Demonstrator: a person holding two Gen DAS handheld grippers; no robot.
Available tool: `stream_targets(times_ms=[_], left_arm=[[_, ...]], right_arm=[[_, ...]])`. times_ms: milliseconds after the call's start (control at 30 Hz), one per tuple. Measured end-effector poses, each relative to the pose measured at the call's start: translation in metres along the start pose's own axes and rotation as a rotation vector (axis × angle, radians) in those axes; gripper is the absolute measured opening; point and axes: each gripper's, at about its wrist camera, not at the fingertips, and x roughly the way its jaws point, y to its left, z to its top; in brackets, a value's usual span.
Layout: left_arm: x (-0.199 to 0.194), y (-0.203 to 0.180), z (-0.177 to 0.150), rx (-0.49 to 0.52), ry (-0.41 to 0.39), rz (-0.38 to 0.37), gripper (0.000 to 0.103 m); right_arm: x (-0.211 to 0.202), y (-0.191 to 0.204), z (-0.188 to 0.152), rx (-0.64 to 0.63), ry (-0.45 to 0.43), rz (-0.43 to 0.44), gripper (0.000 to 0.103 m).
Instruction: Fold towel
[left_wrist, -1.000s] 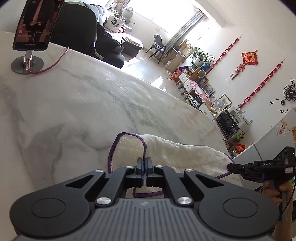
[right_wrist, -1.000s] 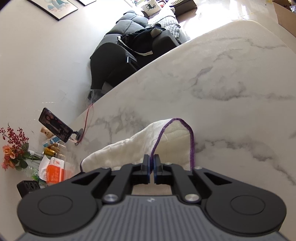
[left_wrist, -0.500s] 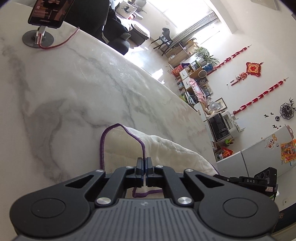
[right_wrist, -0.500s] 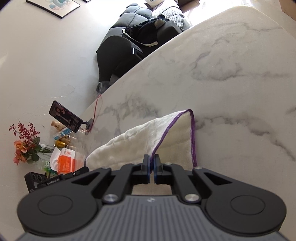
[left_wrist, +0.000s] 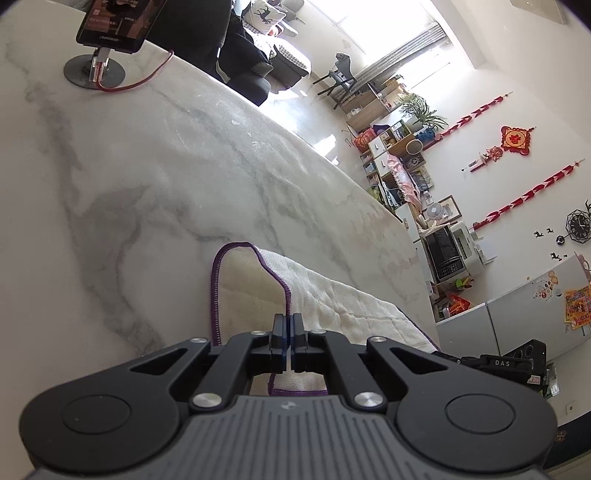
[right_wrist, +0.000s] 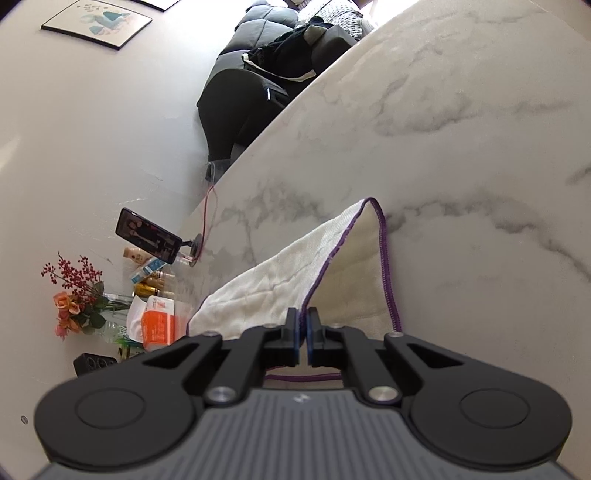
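Observation:
A cream towel (left_wrist: 332, 299) with a purple stitched edge hangs between my two grippers above the white marble table (left_wrist: 147, 177). My left gripper (left_wrist: 287, 321) is shut on the towel's purple hem at one corner. My right gripper (right_wrist: 303, 317) is shut on the hem at the other corner, and the towel (right_wrist: 266, 288) sags away to the left from it. The lifted layer curls over a lower layer in both views. The right gripper's body (left_wrist: 506, 363) shows at the right edge of the left wrist view.
A phone on a stand (left_wrist: 110, 33) with a red cable (left_wrist: 147, 77) stands at the table's far end; it also shows in the right wrist view (right_wrist: 147, 236). Bottles, a tissue pack (right_wrist: 159, 321) and flowers (right_wrist: 74, 295) sit beyond the table's left side.
Both grippers have stayed shut on the towel's hem and swung forward over the table; the lifted towel edge has drawn straighter and the fold has moved further across.

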Motion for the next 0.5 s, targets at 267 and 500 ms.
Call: stream_targets(times_ms=[267,500], left_arm=[[0.006,0.008,-0.009,-0.009,0.028,0.044,0.001],[0.014,0.009,-0.017,0.022,0.047,0.127,0.001]], right_arm=[[0.002,-0.006,-0.006,-0.006,0.014,-0.048,0.004],[0.012,-0.010,-0.014,-0.098,0.025,-0.187,0.004]])
